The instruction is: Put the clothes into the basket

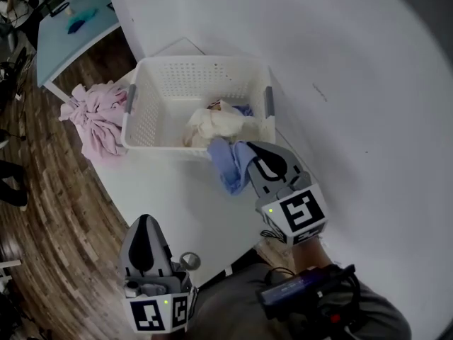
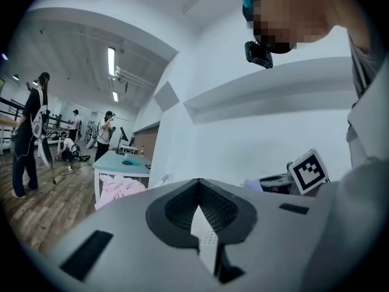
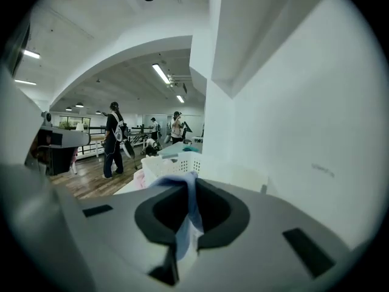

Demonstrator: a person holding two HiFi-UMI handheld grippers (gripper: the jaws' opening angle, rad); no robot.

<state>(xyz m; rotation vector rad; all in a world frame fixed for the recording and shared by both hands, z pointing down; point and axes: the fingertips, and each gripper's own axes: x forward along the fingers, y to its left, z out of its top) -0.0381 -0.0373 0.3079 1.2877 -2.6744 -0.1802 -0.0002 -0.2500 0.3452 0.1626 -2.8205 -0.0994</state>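
Pinching blue garment (image 1: pixel 225 164), right claw (image 1: pixel 249 149), left claw (image 1: pixel 145 220) together, cream clothes (image 1: pixel 216 125) in basket (image 1: pixel 198 71), head view only

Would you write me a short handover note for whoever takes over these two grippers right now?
Right gripper: shut on the blue garment, held at the near rim of the basket, not yet inside.
Left gripper: shut, empty, low by the near edge of the table.
Done: a cream garment lies in the basket.
Left: drop the blue garment in, then fetch the pink garment, bunched at the table's left edge beside the basket.
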